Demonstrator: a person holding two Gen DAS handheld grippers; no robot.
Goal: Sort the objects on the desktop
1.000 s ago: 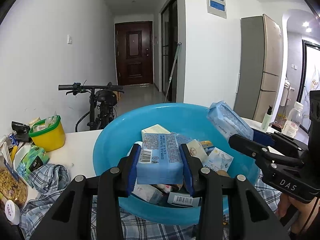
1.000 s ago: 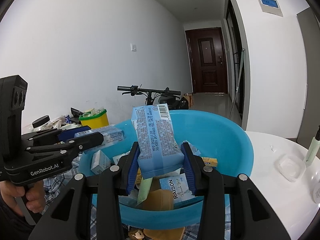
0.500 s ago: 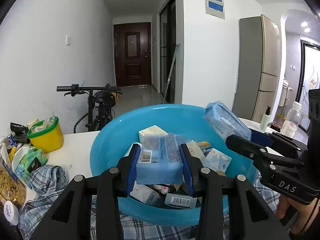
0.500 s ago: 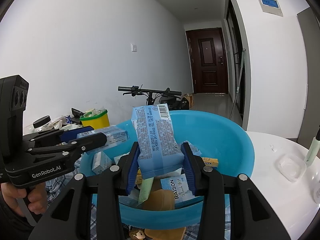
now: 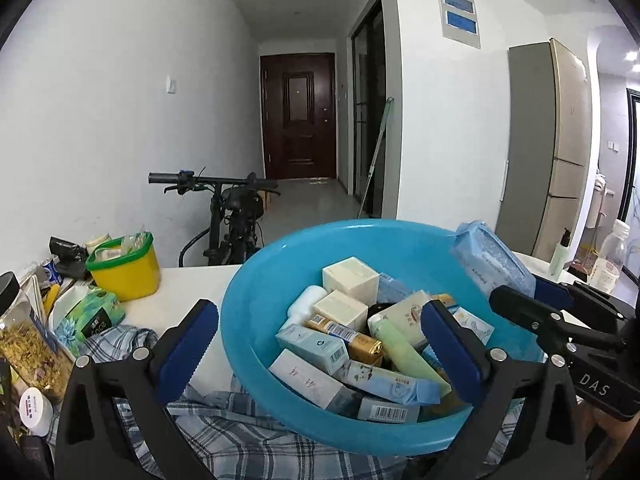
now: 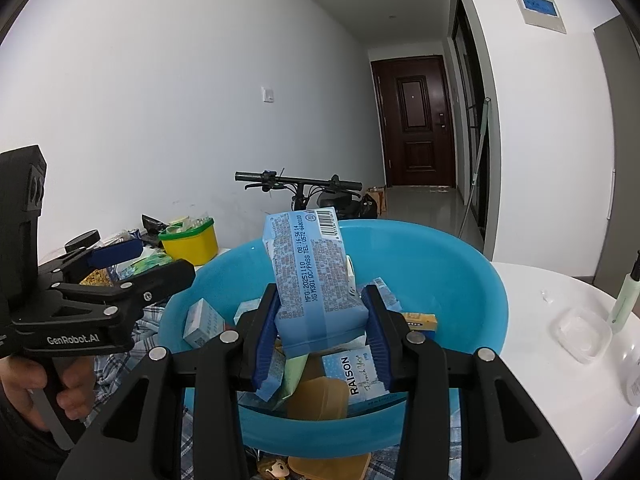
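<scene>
Left wrist view
Left gripper [image 5: 320, 332]: its two black fingers with blue pads are spread wide and opening, with nothing gripped; one pad sits outside the basin's left rim, the other over its right half.
Blue basin [image 5: 256, 320]: a round plastic bowl resting on a plaid cloth [image 5: 248, 440] at the table's near edge, piled with small boxes and tubes.
Basin contents: a cream box [image 5: 351, 278], a pale blue barcoded box [image 5: 312, 347], a gold carton [image 5: 348, 336] and a pale green tube [image 5: 404, 350] lie loosely heaped.
Right gripper [image 5: 532, 300]: enters from the right, holding a blue wipes pack [image 5: 490, 260] above the basin's right rim.
Table [image 5: 180, 292]: white; a yellow tub with a green rim [image 5: 124, 270] stands near the far left edge, and a green tissue pack [image 5: 90, 316] lies nearer.
Far right edge: a green pump bottle [image 5: 560, 254] and a clear bottle [image 5: 610, 258].

Right wrist view
Right gripper [image 6: 322, 324]: fingers clamped on the blue wipes pack [image 6: 316, 272], held upright over the blue basin [image 6: 472, 292], printed back facing the camera.
Left gripper [image 6: 136, 264]: seen from the side at the left, fingers apart, carried by a hand [image 6: 52, 388].
Table [image 6: 520, 364]: a clear shallow container [image 6: 582, 332] sits right of the basin.
</scene>
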